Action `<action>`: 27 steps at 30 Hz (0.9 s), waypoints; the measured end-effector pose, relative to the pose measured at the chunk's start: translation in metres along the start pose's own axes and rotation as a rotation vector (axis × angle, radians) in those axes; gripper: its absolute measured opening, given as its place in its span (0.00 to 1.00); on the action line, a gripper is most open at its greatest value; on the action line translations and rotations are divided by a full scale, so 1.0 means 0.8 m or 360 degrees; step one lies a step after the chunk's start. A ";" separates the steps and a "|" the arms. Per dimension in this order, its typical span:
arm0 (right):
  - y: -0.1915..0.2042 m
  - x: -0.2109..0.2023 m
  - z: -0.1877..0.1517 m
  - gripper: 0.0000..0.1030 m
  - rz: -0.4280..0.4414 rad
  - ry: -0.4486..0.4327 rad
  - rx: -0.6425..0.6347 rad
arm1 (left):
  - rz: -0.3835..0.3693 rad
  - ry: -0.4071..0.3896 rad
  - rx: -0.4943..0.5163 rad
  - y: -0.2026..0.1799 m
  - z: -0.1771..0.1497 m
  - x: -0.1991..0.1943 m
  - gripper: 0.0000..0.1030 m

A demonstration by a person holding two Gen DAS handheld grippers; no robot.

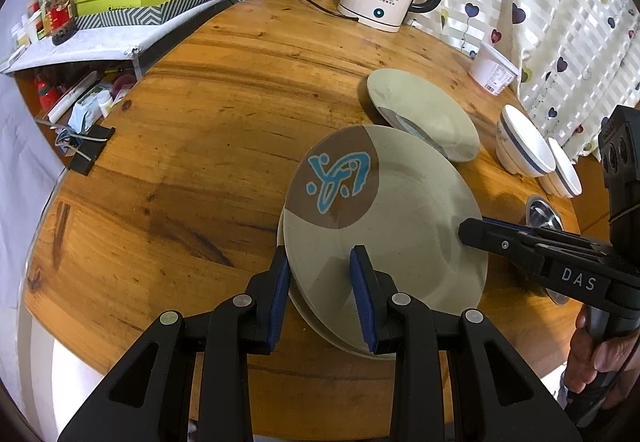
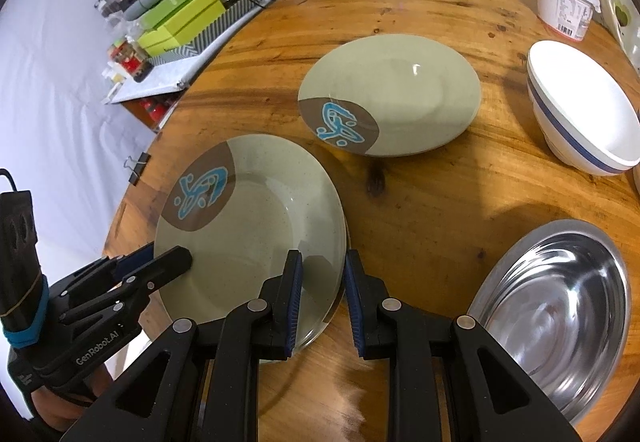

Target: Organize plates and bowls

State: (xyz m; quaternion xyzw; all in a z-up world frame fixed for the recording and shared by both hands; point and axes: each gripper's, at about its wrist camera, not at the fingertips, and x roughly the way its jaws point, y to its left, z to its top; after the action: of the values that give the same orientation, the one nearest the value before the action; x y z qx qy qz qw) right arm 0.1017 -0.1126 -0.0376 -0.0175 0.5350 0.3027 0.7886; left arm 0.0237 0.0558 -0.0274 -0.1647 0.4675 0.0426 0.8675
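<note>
Left wrist view. Item one: the near plate (image 1: 384,226), round, shallow, glazed sage-green ceramic with fine speckling, a brown patch on its far-left rim carrying a turquoise glyph. It sits on top of a second plate of like glaze, whose edge shows underneath at the left. My left gripper (image 1: 326,298) has its blue-padded fingers (image 1: 362,290) clamped across the plate's near rim, one above and one below. My right gripper (image 1: 476,232) grips the rim on the opposite side; its body is matte black plastic. Further back: the far plate (image 1: 424,114), same glaze, resting on the counter (image 1: 180,162), which is round, varnished knotty pine. To the right, two white bowls (image 1: 524,144), smooth, with a dark blue band.

Right wrist view. The near plate (image 2: 256,226) lies at the counter's near-left edge; my right gripper (image 2: 322,306) pinches its right rim between ribbed blue fingers (image 2: 296,302). The left gripper (image 2: 176,258) holds the left rim. The far plate (image 2: 400,94) stands apart behind. At lower right, a steel bowl (image 2: 560,306), polished and mirror-bright.
</note>
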 end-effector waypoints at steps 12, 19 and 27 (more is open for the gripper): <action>0.012 0.002 -0.003 0.22 -0.0090 -0.0025 -0.0083 | 0.0070 -0.0003 0.0055 -0.008 -0.005 0.001 0.31; 0.015 0.008 -0.006 0.22 -0.0146 -0.0021 -0.0124 | 0.0100 -0.0009 0.0076 -0.011 -0.006 0.000 0.31; 0.015 0.009 -0.006 0.23 -0.0154 -0.0038 -0.0143 | 0.0104 -0.0011 0.0079 -0.012 -0.006 0.001 0.32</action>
State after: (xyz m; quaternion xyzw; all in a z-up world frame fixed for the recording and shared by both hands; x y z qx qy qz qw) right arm 0.0933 -0.1011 -0.0421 -0.0751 0.5099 0.2880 0.8071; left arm 0.0223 0.0449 -0.0282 -0.1275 0.4705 0.0598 0.8711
